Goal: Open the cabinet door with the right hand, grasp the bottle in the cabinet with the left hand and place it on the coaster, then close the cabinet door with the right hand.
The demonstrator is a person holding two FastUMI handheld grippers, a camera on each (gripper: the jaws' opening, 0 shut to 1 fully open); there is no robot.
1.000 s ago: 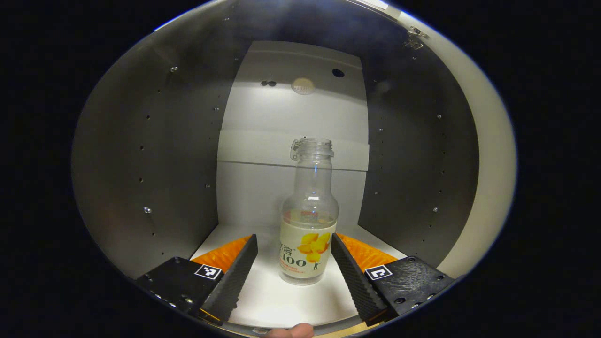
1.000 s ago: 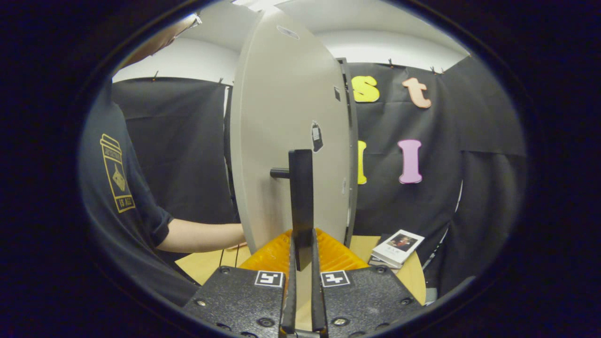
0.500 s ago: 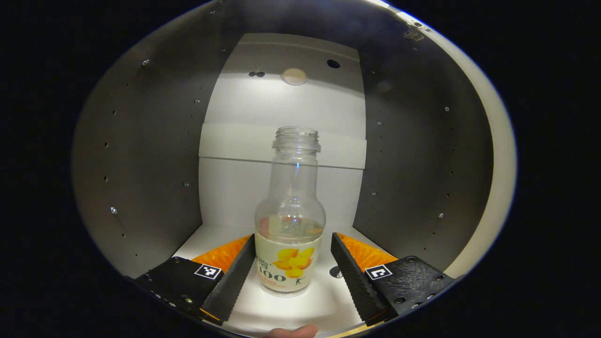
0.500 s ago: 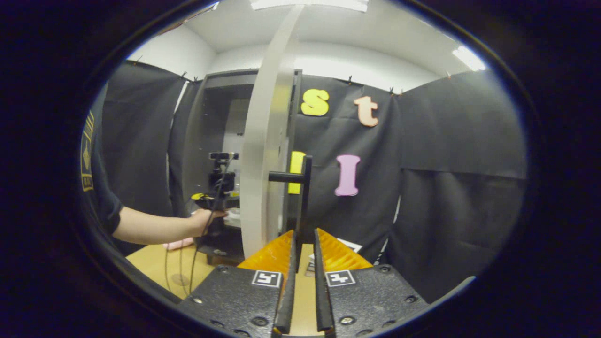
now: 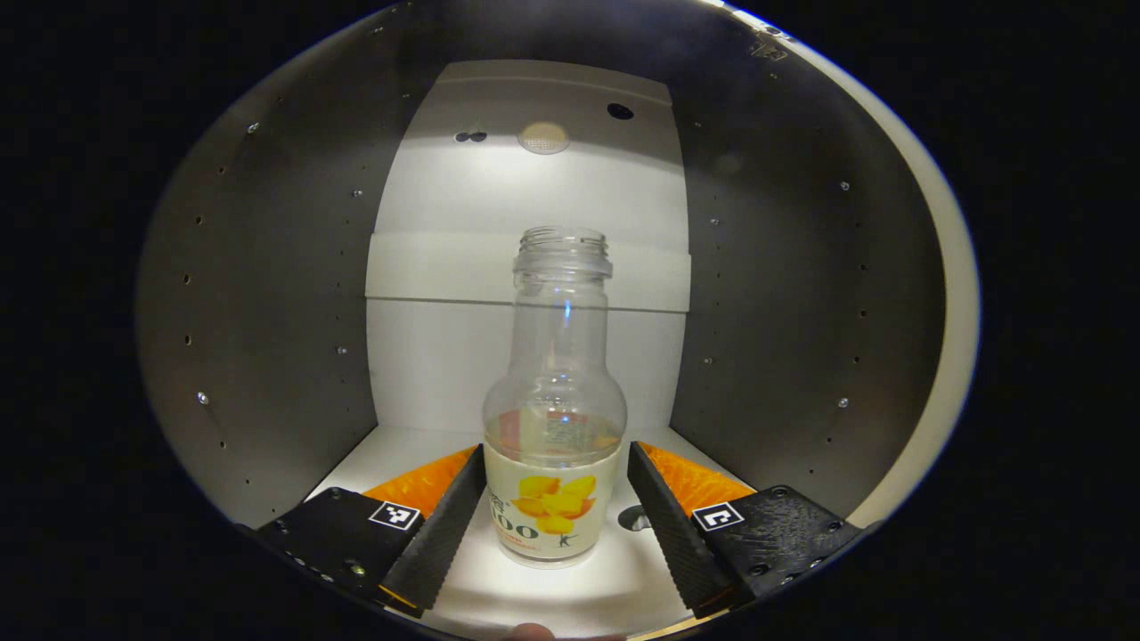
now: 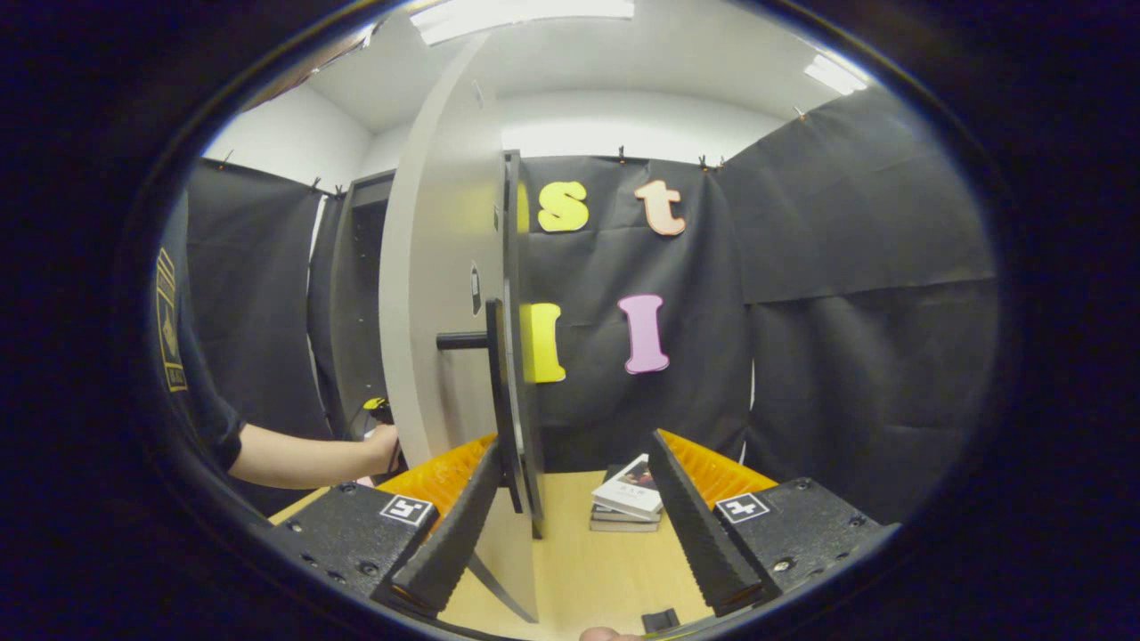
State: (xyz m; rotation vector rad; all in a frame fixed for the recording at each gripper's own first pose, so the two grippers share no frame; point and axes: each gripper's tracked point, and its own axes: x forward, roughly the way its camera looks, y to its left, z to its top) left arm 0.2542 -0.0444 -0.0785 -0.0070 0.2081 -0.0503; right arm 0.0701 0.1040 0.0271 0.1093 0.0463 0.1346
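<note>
A clear, uncapped bottle with a yellow fruit label stands upright on the white cabinet floor. My left gripper is open inside the cabinet, one finger on each side of the bottle's labelled lower part; the left finger is nearly at the label and the right one stands a small gap off. In the right gripper view the pale cabinet door stands swung open, nearly edge-on. Its black bar handle hangs just by the left finger. My right gripper is open with nothing held.
Dark cabinet side walls close in on both sides of the bottle, and the back panel lies behind it. A small stack of books lies on the wooden table. A person's forearm reaches into the cabinet at left.
My right gripper has opened and let go of the door handle, which now sits by its left finger. My left gripper has edged forward so the bottle sits deeper between its fingers.
</note>
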